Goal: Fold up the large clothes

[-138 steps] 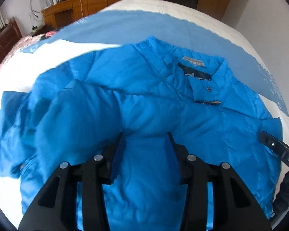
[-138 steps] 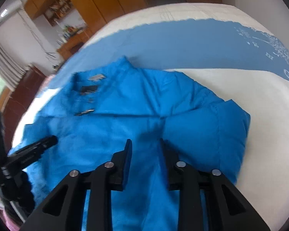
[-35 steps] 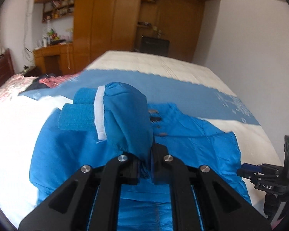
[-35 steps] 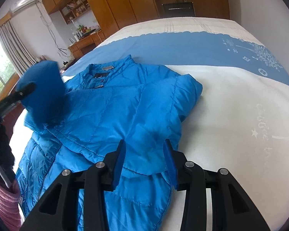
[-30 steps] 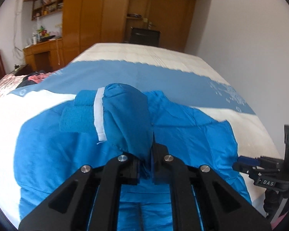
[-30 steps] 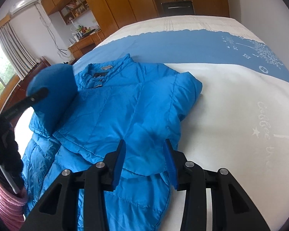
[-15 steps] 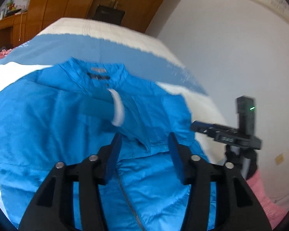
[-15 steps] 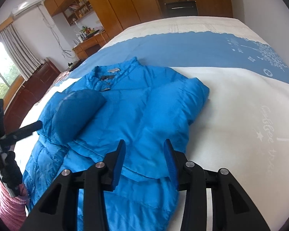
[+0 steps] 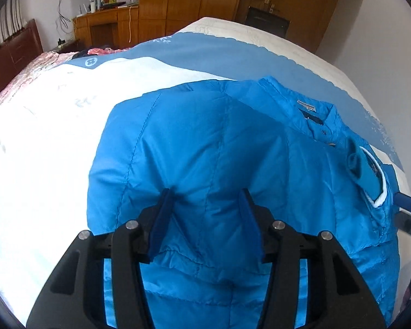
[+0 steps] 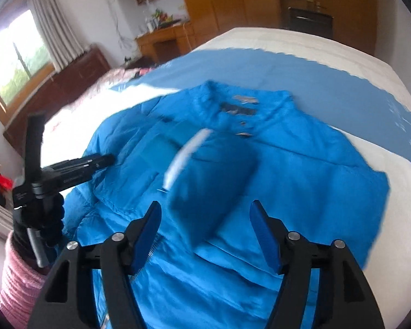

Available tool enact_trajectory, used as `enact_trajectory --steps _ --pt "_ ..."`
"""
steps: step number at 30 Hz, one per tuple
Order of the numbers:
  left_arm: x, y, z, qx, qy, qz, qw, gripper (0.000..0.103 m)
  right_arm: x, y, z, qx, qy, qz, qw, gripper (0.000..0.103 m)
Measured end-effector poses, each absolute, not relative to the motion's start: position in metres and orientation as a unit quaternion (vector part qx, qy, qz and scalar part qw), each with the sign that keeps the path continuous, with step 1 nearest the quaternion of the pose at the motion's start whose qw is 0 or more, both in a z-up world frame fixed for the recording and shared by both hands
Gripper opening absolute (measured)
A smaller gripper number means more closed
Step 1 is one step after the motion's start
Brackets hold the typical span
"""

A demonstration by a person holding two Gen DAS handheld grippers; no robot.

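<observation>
Where a second ago the left gripper (image 9: 205,216) pinched the rolled sleeve aloft, its jaws now stand parted over the jacket (image 9: 205,148), nothing clamped between the pads. Sleeve (image 10: 211,175) has dropped and lies folded across the jacket's chest, white-edged cuff (image 10: 186,150) just near of the collar (image 10: 241,104). Right gripper (image 10: 205,233) is spreading wider, jaws astride that sleeve without pressing it. Jacket lies flat on the bed (image 9: 41,137), collar at the far end.
</observation>
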State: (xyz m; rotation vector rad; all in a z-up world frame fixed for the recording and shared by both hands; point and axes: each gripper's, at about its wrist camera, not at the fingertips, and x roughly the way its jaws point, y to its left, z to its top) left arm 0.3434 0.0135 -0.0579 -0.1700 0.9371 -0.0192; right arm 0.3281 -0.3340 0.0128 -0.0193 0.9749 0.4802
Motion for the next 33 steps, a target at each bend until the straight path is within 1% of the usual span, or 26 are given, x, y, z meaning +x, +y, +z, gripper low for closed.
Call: enact_trajectory --steps 2,3,4,5,7,9,11,12,13,14,15,16,17,23,24,25,26,27,28,30,31,33 --pt "0.341 0.012 -0.061 -0.082 0.448 -0.012 0.89 0.049 0.333 -0.319 0.006 -0.045 0.463 0.194 0.864 0.062" --pt "0.34 0.012 -0.061 -0.081 0.446 -0.013 0.891 0.049 0.336 -0.316 0.004 -0.05 0.464 0.19 0.864 0.043" --pt "0.337 0.012 -0.06 -0.08 0.444 -0.015 0.893 0.049 0.338 -0.315 0.0 -0.043 0.469 0.199 0.859 0.03" --pt "0.336 0.016 -0.06 -0.079 0.441 -0.016 0.894 0.049 0.339 -0.319 -0.001 -0.031 0.474 0.196 0.858 0.028" --pt "0.334 0.018 -0.058 -0.077 0.435 -0.017 0.897 0.049 0.336 -0.334 0.0 -0.008 0.466 0.194 0.863 0.022" --pt "0.333 0.015 -0.058 -0.072 0.432 -0.015 0.899 0.049 0.335 -0.356 0.001 0.032 0.475 0.198 0.857 0.021" --pt "0.334 0.015 -0.056 -0.067 0.43 -0.013 0.9 0.049 0.334 -0.381 0.0 0.074 0.488 0.205 0.845 0.023" --pt "0.333 0.017 -0.054 -0.066 0.43 -0.012 0.9 0.049 0.333 -0.392 0.0 0.084 0.492 0.206 0.842 0.027" --pt "0.332 0.018 -0.053 -0.065 0.429 -0.011 0.901 0.049 0.331 -0.404 0.0 0.092 0.493 0.204 0.841 0.034" --pt "0.332 0.018 -0.054 -0.064 0.429 -0.01 0.901 0.049 0.329 -0.416 0.0 0.099 0.491 0.2 0.842 0.043" --pt "0.332 0.018 -0.053 -0.064 0.428 -0.01 0.901 0.049 0.327 -0.426 0.001 0.107 0.488 0.2 0.843 0.063" --pt "0.332 0.018 -0.053 -0.065 0.428 -0.01 0.901 0.049 0.325 -0.437 0.002 0.119 0.486 0.204 0.842 0.076" --pt "0.332 0.018 -0.053 -0.064 0.428 -0.01 0.901 0.05 0.325 -0.451 0.001 0.138 0.484 0.212 0.838 0.078" --pt "0.331 0.018 -0.054 -0.061 0.425 -0.008 0.903 0.05 0.348 -0.482 -0.02 0.22 0.515 0.211 0.801 0.079" --pt "0.331 0.018 -0.054 -0.062 0.425 -0.008 0.903 0.051 0.354 -0.484 -0.025 0.232 0.521 0.212 0.794 0.076" --pt "0.331 0.019 -0.054 -0.063 0.424 -0.01 0.903 0.051 0.358 -0.483 -0.03 0.243 0.524 0.215 0.788 0.069" --pt "0.331 0.019 -0.054 -0.064 0.424 -0.011 0.903 0.051 0.365 -0.479 -0.035 0.25 0.528 0.22 0.781 0.065" --pt "0.331 0.02 -0.054 -0.066 0.424 -0.012 0.903 0.051 0.37 -0.476 -0.039 0.251 0.533 0.222 0.777 0.053" --pt "0.331 0.02 -0.054 -0.067 0.423 -0.012 0.903 0.051 0.374 -0.471 -0.041 0.245 0.534 0.223 0.778 0.037" --pt "0.328 0.023 -0.052 -0.074 0.418 -0.013 0.905 0.051 0.377 -0.463 -0.042 0.238 0.528 0.232 0.781 0.016" --pt "0.326 0.024 -0.049 -0.08 0.414 -0.018 0.907 0.05 0.376 -0.461 -0.039 0.23 0.522 0.231 0.788 0.014" --pt "0.321 0.025 -0.041 -0.097 0.403 -0.039 0.909 0.05 0.37 -0.463 -0.027 0.213 0.499 0.223 0.81 0.013"
